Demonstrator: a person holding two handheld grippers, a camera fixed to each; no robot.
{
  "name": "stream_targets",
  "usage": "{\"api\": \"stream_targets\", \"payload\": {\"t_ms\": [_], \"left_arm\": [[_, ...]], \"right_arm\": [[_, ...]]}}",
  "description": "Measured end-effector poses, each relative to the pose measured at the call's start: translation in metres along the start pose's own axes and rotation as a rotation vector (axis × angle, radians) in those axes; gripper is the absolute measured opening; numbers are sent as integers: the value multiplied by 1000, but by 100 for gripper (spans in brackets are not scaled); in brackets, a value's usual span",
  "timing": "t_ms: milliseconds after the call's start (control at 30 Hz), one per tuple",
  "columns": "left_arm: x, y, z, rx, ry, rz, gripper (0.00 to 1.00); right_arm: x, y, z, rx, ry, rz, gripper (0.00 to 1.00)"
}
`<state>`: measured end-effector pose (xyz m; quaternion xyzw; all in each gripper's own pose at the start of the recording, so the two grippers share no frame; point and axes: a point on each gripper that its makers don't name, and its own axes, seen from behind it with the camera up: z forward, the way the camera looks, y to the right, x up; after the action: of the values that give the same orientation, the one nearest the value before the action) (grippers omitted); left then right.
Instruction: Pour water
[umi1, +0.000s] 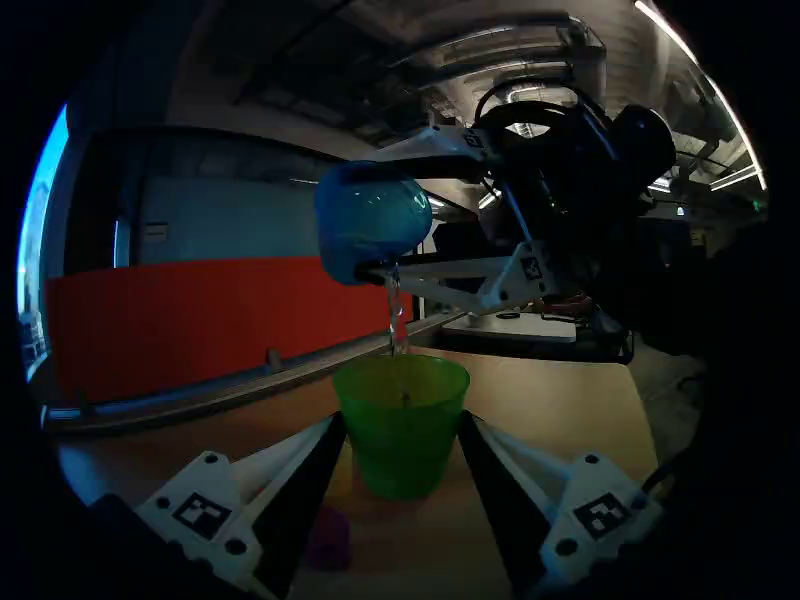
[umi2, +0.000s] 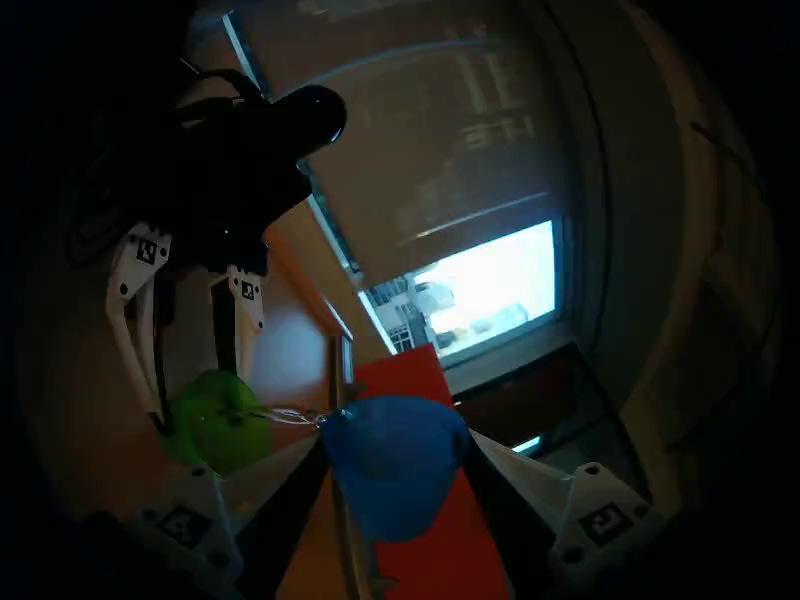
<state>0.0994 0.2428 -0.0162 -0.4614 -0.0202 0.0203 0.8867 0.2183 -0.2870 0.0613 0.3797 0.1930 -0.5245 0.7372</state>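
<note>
Left gripper (umi1: 400, 420): fingers closed in on green cup (umi1: 405, 455), one on each side wall, both look in contact, so pinching it.
Green cup: upright, straight under the pour. Base on table (umi1: 570, 400) or just above it, can't tell which.
Right gripper (umi1: 380, 215): clamped on blue cup (umi1: 360, 225), one finger above and one below, cup held in the air.
Blue cup: tipped well over, lip down, above green cup and not touching it.
Water (umi1: 396, 315): thin stream off the blue lip, landing inside the green rim. No spill visible on table.
Right gripper view: same stream runs sideways from blue lip to green cup's mouth.
Other: small purple item (umi1: 328, 540) on table beside a left finger, too dim to identify.
Done: both cups gripped, blue one raised and tipped, water flowing.
Left to do: drain blue cup, bring it level, set it down.
Progress: judged mid-pour. Fill level in green cup and remainder in blue cup too dark to read.
</note>
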Motion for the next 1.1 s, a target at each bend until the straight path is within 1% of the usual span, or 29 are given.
{"api": "stream_targets", "payload": {"t_ms": [300,700,1100], "left_arm": [[1,1,0,0,1,-1,81],[-2,1,2,-4,-3,0,81],[-1,2,4,-5,-2,4,81]], "right_arm": [[0,6,-1,-14,0,-12,91],[-3,8,0,-25,-5,-39,91],[-3,12,0,-34,-11,-81,91]]}}
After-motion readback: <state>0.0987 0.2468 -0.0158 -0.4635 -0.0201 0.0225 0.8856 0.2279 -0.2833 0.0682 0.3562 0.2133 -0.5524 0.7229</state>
